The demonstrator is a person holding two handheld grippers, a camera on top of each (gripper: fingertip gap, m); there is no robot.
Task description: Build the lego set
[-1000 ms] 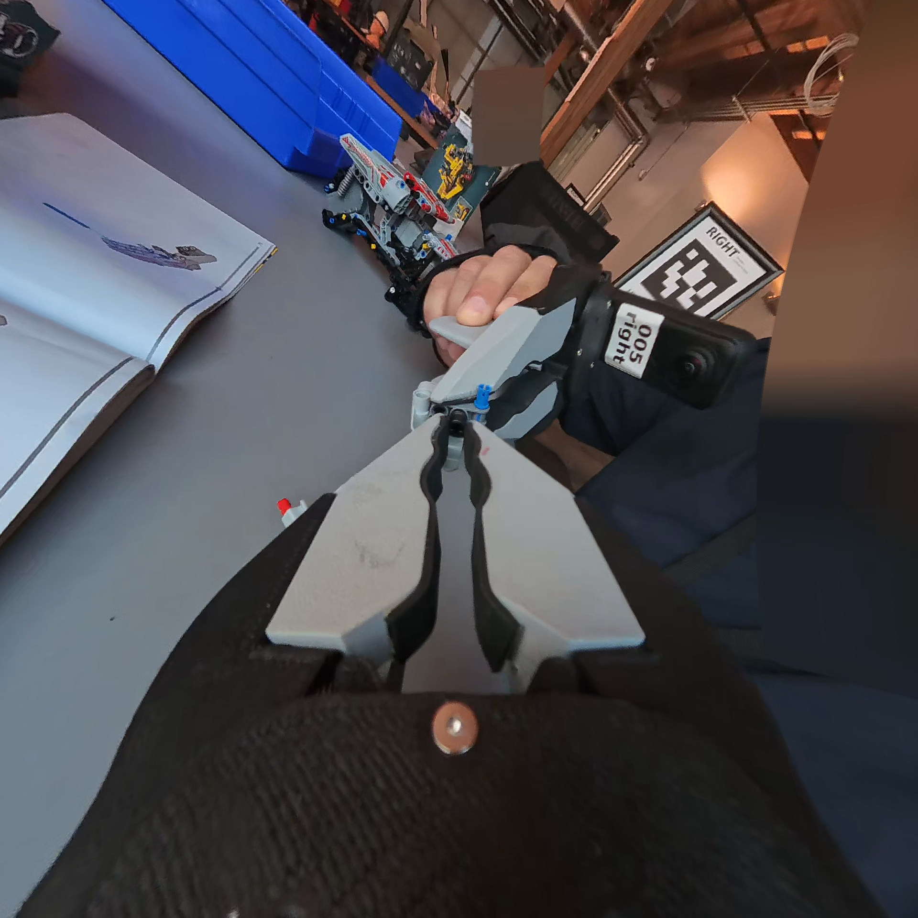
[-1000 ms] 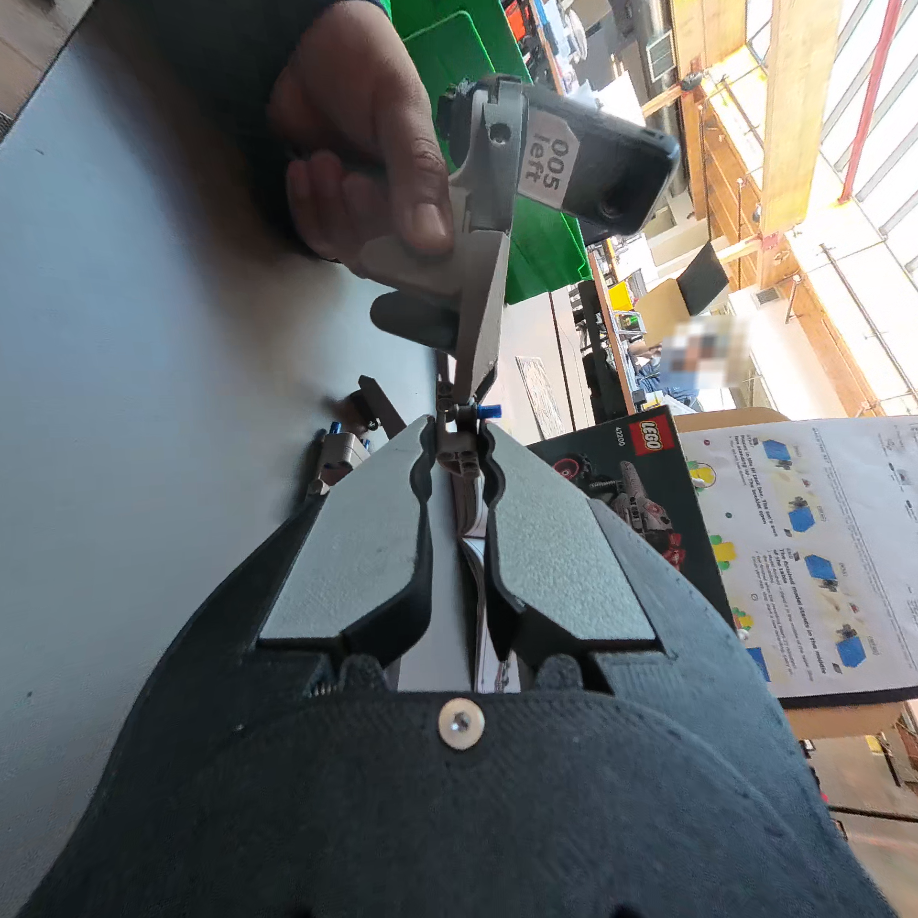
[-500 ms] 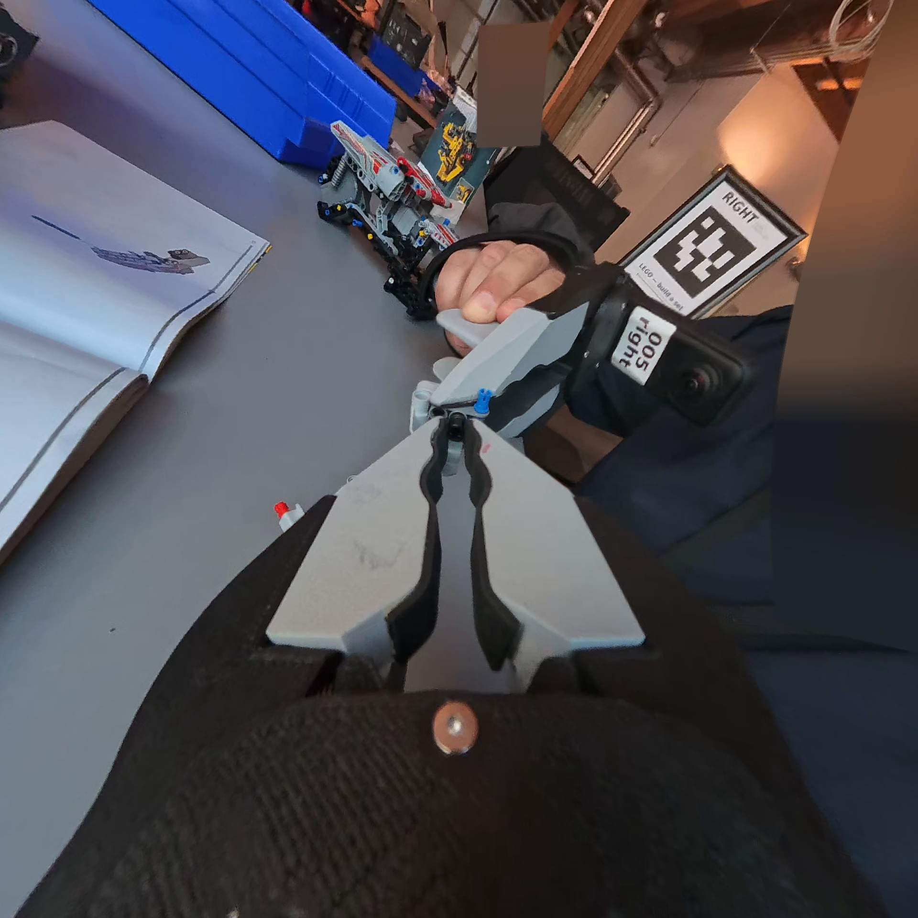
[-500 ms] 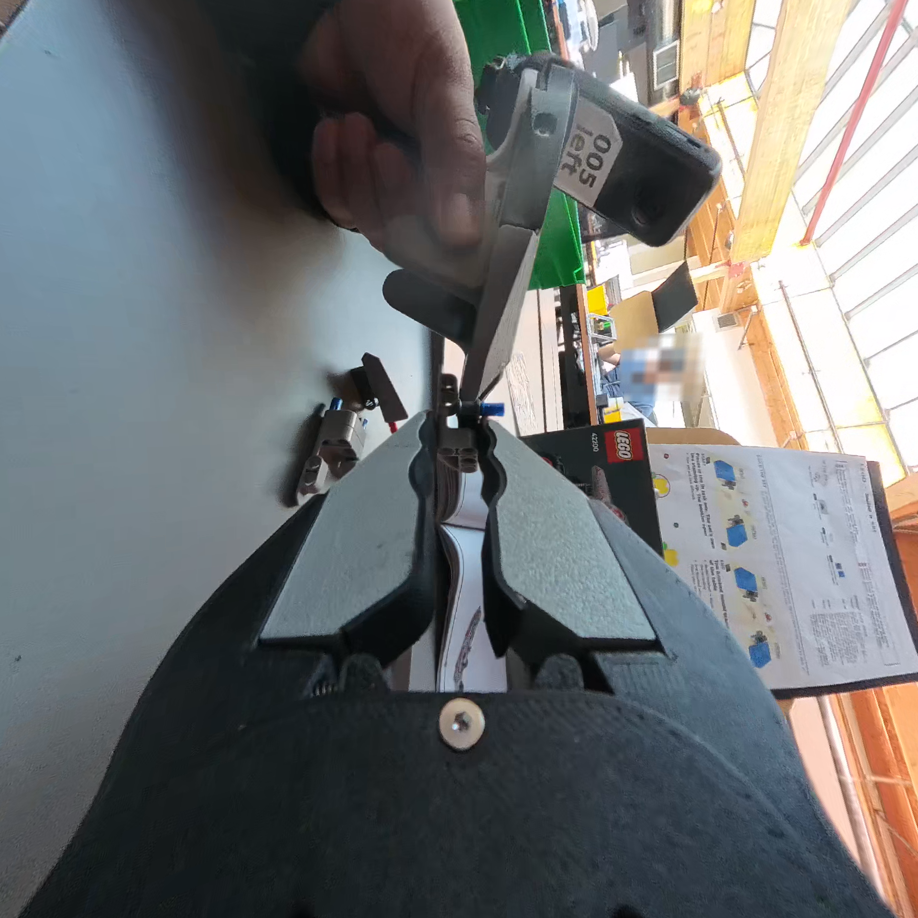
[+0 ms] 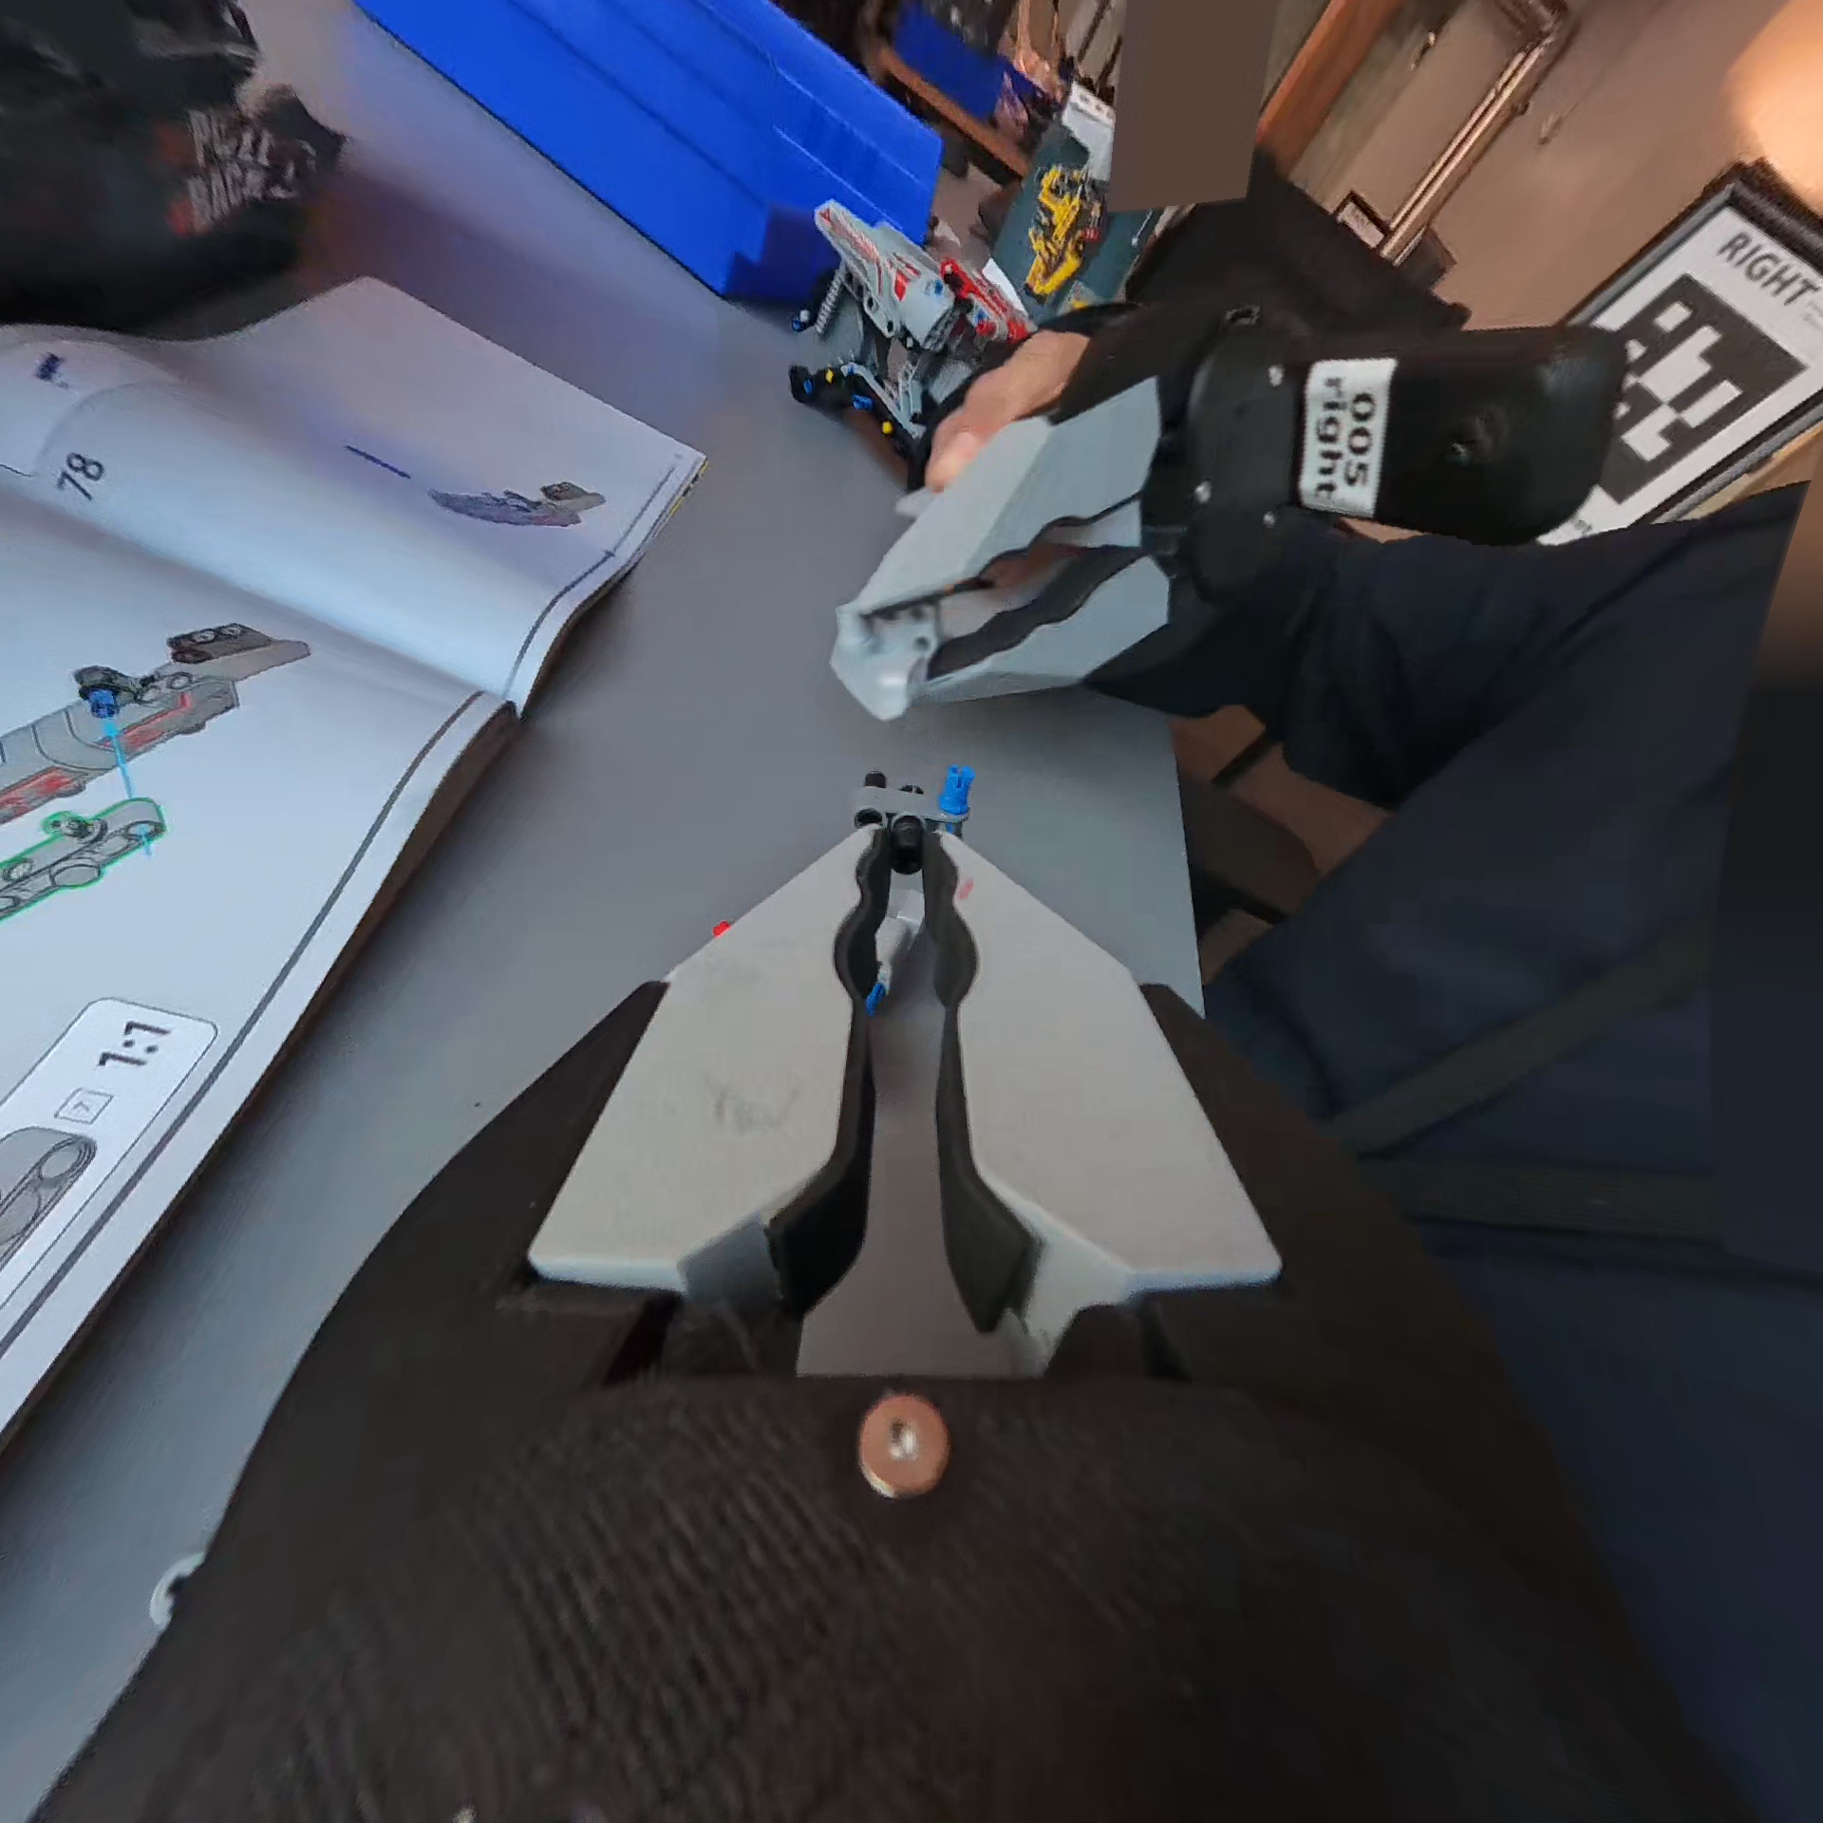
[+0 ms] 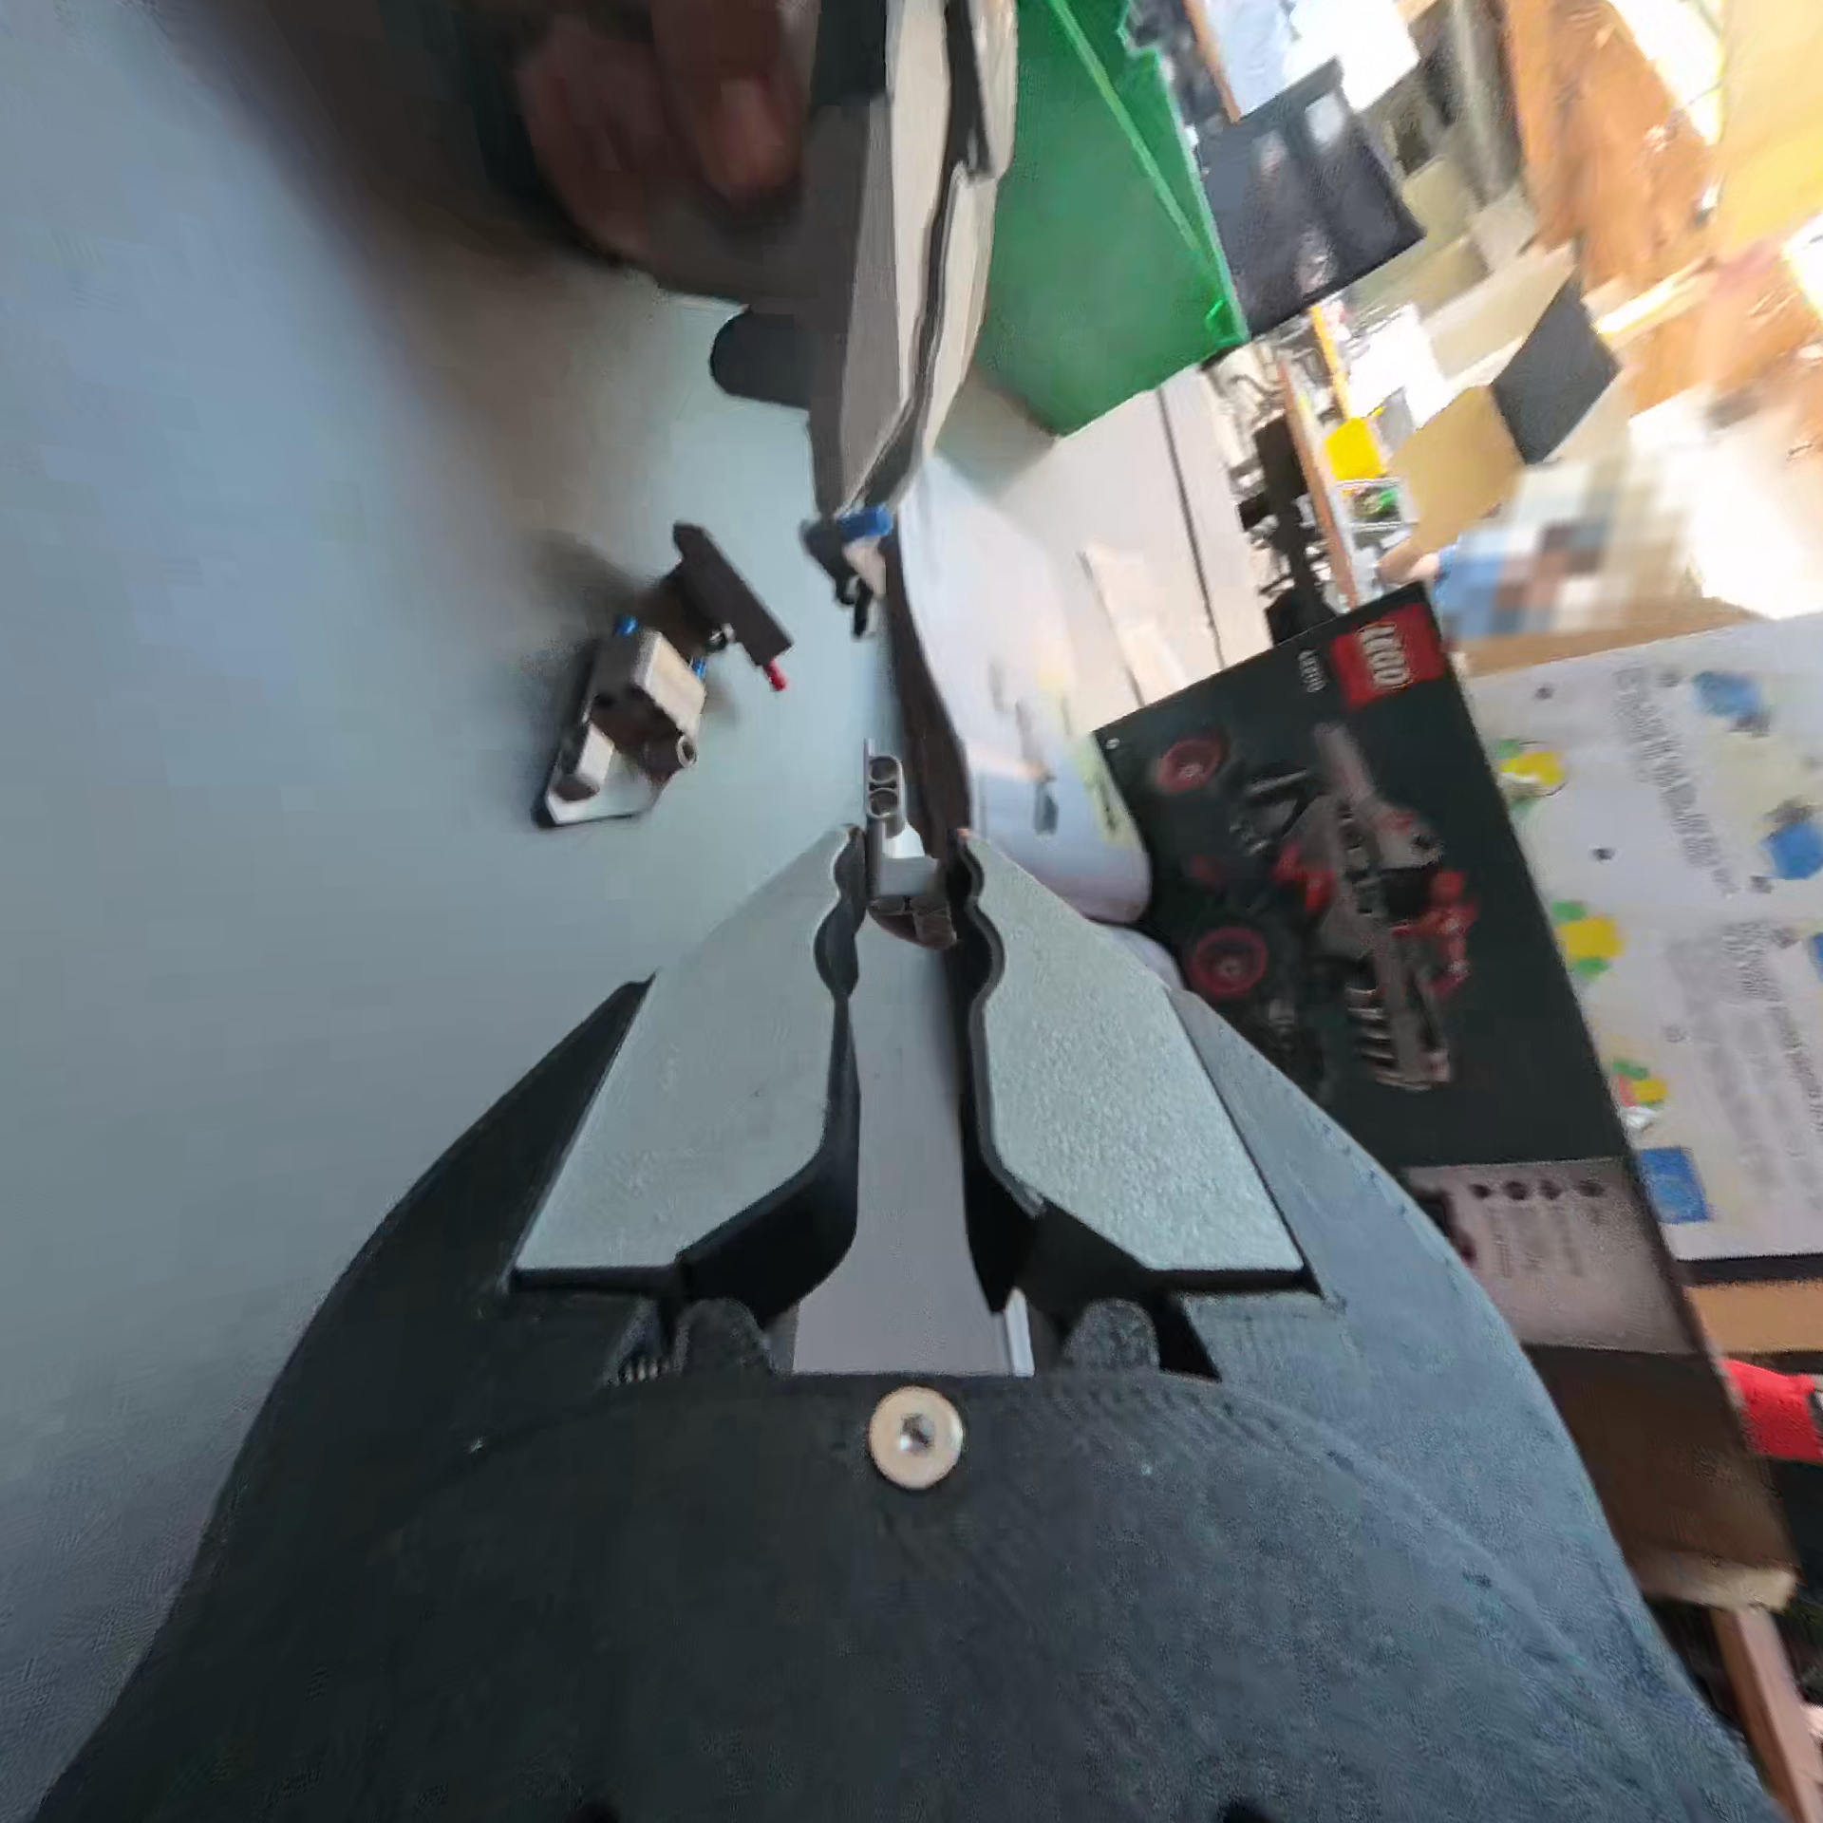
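Note:
My left gripper [image 5: 910, 840] is shut on a small grey connector [image 5: 912, 801] with black pins and a blue pin, held above the table. My right gripper [image 6: 903, 873] is shut on a light grey beam [image 6: 888, 834] that sticks out past its tips. The two grippers are apart: the right gripper [image 5: 888, 656] is beyond and slightly right of the left one, and the left gripper [image 6: 860, 528] shows blurred at the top of the right wrist view. A small grey and black sub-assembly [image 6: 641, 691] with blue and red pins lies on the table.
An open instruction booklet [image 5: 296, 592] lies at the left on the grey table [image 5: 641, 789]. A partly built model [image 5: 908, 296] stands by blue bins [image 5: 641, 118]. A set box [image 6: 1332, 888], a printed sheet [image 6: 1677, 888] and a green bin [image 6: 1085, 247] lie beyond. The grippers' ends are close to 6 centimeters from one another.
The grippers were tip to tip with their pieces together. They have pulled apart, each keeping its own piece. The right gripper has moved away and turned; both views have swung.

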